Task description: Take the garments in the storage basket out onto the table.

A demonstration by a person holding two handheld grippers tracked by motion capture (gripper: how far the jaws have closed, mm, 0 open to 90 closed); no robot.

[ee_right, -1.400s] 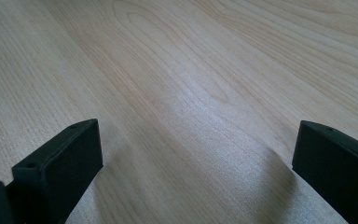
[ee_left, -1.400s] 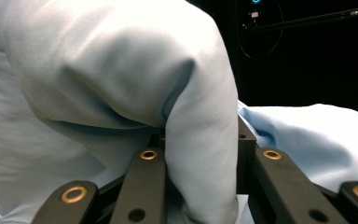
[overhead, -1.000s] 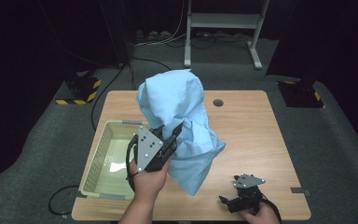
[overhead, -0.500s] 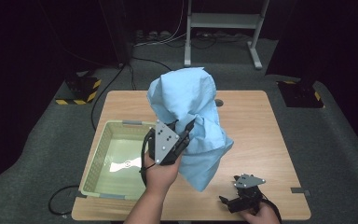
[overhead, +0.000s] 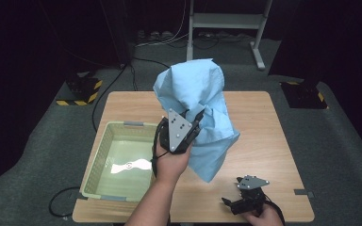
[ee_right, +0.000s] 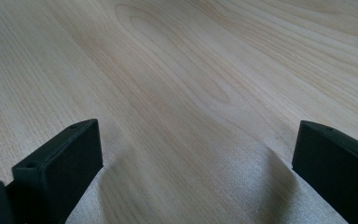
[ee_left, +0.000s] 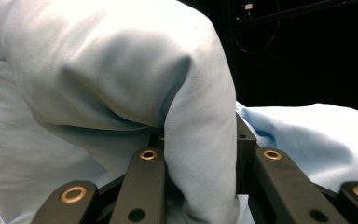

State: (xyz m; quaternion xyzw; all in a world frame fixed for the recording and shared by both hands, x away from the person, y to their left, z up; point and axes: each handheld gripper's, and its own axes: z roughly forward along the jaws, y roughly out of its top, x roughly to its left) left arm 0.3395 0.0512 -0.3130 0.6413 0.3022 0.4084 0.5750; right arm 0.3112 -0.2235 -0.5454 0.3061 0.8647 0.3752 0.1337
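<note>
The left gripper (overhead: 194,123) has its fingers clamped on a fold of the blue cloth (overhead: 202,94). The right gripper (overhead: 238,200) rests with fingers wide over the table (overhead: 264,141). The pinch looks shallow; a swing could shake the cloth loose.

both grippers are rocking black jaws with brass-ringed screw holes, the left gripper (overhead: 193,123) and right gripper (overhead: 238,203) each wearing a grey dotted three-cornered plate, cables trailing.

Cloth (overhead: 202,108) hides left gripper (overhead: 194,123) tips; right hand (overhead: 263,218) cut off.
</note>
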